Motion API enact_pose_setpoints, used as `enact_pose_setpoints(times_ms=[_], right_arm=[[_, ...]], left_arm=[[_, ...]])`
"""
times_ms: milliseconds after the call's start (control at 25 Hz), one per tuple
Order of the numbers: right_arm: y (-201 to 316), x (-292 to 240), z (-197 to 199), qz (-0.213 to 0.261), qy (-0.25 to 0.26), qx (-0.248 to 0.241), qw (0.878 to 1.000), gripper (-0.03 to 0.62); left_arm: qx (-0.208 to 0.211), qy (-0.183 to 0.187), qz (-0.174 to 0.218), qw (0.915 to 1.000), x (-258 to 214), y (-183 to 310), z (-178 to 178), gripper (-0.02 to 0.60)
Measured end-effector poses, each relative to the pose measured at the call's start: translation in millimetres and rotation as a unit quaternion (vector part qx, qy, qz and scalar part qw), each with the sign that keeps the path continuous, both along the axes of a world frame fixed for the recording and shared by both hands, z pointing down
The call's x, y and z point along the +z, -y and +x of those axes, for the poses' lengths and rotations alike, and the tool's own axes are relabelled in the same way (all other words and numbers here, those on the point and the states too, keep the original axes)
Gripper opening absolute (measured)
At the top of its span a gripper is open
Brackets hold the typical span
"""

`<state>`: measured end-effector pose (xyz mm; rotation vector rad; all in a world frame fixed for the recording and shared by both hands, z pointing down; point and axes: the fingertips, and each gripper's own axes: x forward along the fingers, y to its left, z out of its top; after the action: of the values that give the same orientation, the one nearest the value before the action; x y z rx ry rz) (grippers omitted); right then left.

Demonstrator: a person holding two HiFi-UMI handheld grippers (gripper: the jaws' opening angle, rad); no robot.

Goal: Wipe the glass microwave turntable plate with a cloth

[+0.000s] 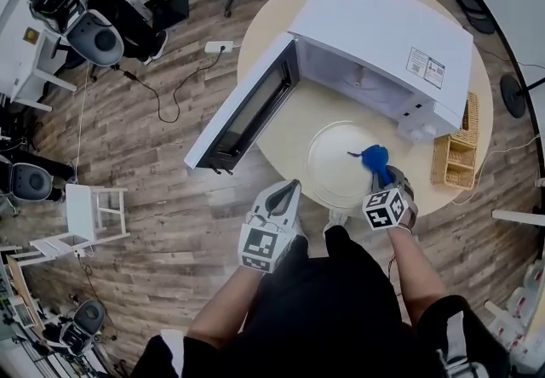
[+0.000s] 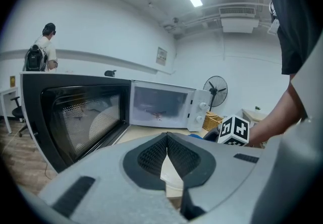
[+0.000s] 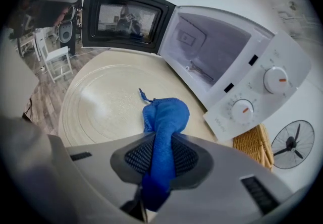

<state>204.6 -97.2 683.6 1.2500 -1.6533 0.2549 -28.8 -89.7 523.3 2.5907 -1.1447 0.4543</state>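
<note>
A room with a wood-plank floor [image 1: 170,223], office chairs and a white stool [image 1: 89,214] off to the left; in the middle a round beige table [image 1: 285,140] carries a white microwave [image 1: 383,27] at its far side, its door [image 1: 247,108] swung wide open to the left; a wicker basket [image 1: 456,151] sits at the table's right edge.

The glass turntable plate [image 1: 336,163] lies flat on the table just in front of the open oven, near the table's near edge; in the right gripper view it shows clear, smooth and ridged in rings.

The right gripper [image 1: 381,182] has its jaws clamped on a blue cloth [image 1: 375,159]; the bunched free end pokes out past the tips and appears to rest on the plate's right part, a thin tail pointing left. The left gripper [image 1: 285,193] hangs off the table's near edge, left of the plate; its jaws are pressed together at the tips with nothing between them.

The plate looks stiff, fairly heavy, slick and breakable; lying loose on a smooth top, it may slide or spin under a wiping stroke, so steadying it at the near-left rim would be sensible, gently, since glass chips at the edge. The cloth is soft, light and limp; gripped by its middle it leaves only a small wad for wiping, so firm downward pressure and short strokes seem called for.
</note>
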Motion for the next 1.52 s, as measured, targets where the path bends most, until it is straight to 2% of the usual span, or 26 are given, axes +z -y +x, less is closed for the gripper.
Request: enact_pose_setpoints(times_ms=[320, 440, 600, 800, 1120, 1200, 1520], right_arm=[[1.8, 1.2, 13.2, 0.002, -0.006, 0.004, 1.000, 0.067], [5.0, -6.3, 9.1, 0.016, 0.032, 0.015, 0.999, 0.067], [15.9, -47.1, -6.1, 0.081, 0.102, 0.013, 0.991, 0.067], [31.1, -121.0, -34.0, 0.161, 0.192, -0.002, 0.968, 0.067], [50.4, -242.1, -57.9, 0.276, 0.280, -0.026, 0.919, 0.069], [50.3, -267.9, -59.6, 0.300, 0.292, -0.029, 0.908, 0.069], [43.9, -333.9, -60.4, 0.358, 0.318, -0.035, 0.877, 0.067]], left_arm=[[-0.005, -0.009, 0.014, 0.9999, -14.5, 7.0, 3.8, 0.006], [-0.007, -0.012, 0.018, 0.9998, -17.3, 9.2, 4.0, 0.006], [-0.010, -0.009, 0.021, 0.9997, -16.7, 13.8, 2.8, 0.005], [-0.016, -0.012, 0.031, 0.9993, -25.9, 23.2, 0.5, 0.006], [-0.018, -0.019, 0.063, 0.9977, -51.6, 38.4, 1.1, 0.006], [-0.019, -0.021, 0.070, 0.9972, -58.1, 39.9, 1.5, 0.005], [-0.016, -0.024, 0.112, 0.9933, -91.5, 47.7, 5.0, 0.005]])
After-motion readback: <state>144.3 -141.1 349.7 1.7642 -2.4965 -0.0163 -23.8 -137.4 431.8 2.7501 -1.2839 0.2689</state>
